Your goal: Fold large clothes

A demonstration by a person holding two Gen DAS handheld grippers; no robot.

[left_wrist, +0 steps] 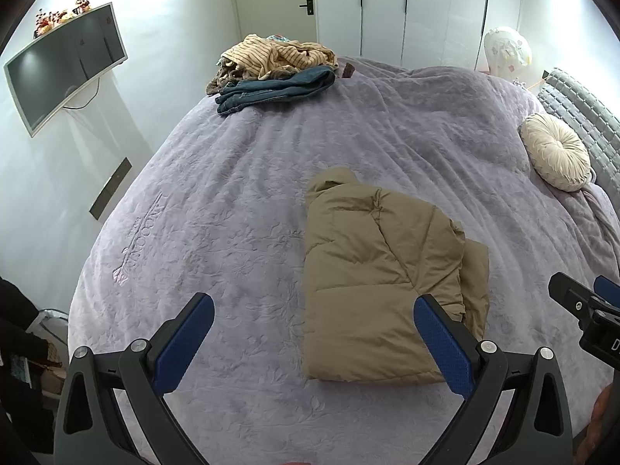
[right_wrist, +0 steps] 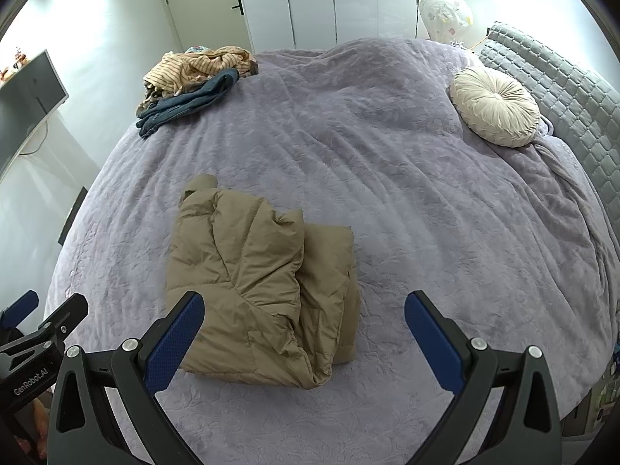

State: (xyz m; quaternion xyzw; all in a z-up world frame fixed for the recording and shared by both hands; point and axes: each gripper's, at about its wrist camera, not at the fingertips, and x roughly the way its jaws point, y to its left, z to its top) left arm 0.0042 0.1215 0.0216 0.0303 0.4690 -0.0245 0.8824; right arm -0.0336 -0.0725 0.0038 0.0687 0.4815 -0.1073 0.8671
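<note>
— Left wrist view first: huge lavender bedspread (left_wrist: 240, 209) filling almost everything, embossed with leaves, lettering stitched near the left edge.
— Same on the right wrist view. Lavender bedspread (right_wrist: 407, 201) rumpled into long ridges, running up to a grey quilted headboard (right_wrist: 558, 89) on the right.
— White wardrobe doors (left_wrist: 403, 4) at the back, door with a dark handle (left_wrist: 307, 4) beside them. Wall-mounted television (left_wrist: 66, 69) off to the left, screen dark.
— And the main item: khaki puffer jacket (right_wrist: 255, 283), folded into a thick bundle, lying flat on the spread toward the near edge, left of centre from this side.
— Confirmed here too: khaki puffer jacket (left_wrist: 379, 271) right of centre, hood or collar end pointing away, one layer stacked over another.
— Far corner: pile of clothes (left_wrist: 275, 69), striped cream top crumpled over folded jeans. Well apart from the jacket.
— Round cream cushion (right_wrist: 496, 106) resting against the headboard.
— Now the tools. Left gripper (left_wrist: 314, 333) spread wide, blue pads apart, nothing between them, hovering just short of the jacket's near edge, right finger overlapping the bundle in view.
— Right gripper (right_wrist: 304, 333) also gaping wide and empty, left finger overlapping the jacket's near corner. Contact with the cloth hard to judge.
— Bit of the other tool poking in at the right edge of the left view.
</note>
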